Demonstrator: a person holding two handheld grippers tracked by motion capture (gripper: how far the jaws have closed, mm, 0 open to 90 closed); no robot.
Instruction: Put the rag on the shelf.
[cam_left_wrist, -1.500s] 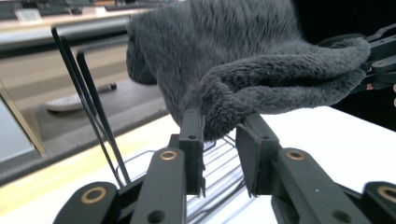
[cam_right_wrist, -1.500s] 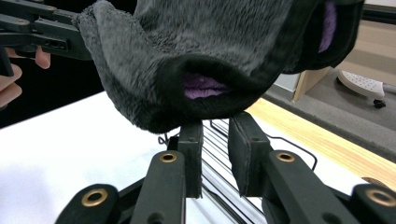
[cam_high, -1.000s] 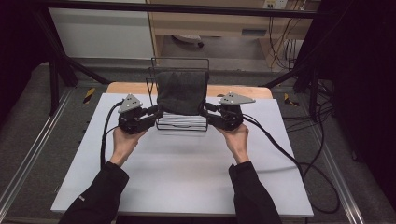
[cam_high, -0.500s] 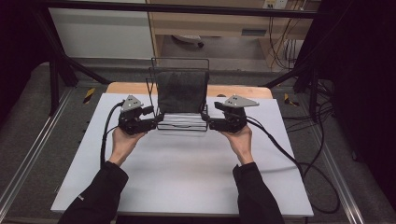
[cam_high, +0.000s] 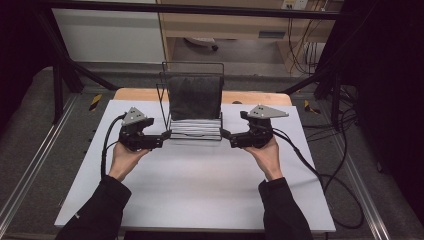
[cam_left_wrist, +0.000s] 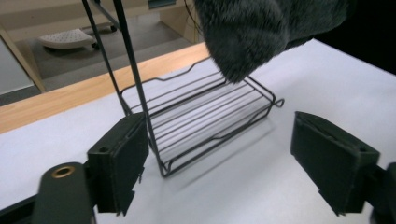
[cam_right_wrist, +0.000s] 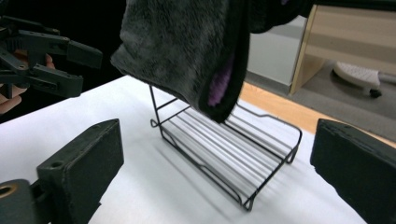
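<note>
A dark towel (cam_high: 195, 96) is draped over the wire rack (cam_high: 196, 128) at the surface's (cam_high: 200, 185) far edge. Left gripper (cam_high: 166, 135) and right gripper (cam_high: 224, 134) are held open, empty, flanking the rack.

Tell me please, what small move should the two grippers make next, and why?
Probably draw both back a little from the wire rack. The dark towel hangs over its top bar, and the left gripper and right gripper are open, holding nothing, beside the rack's base.
</note>
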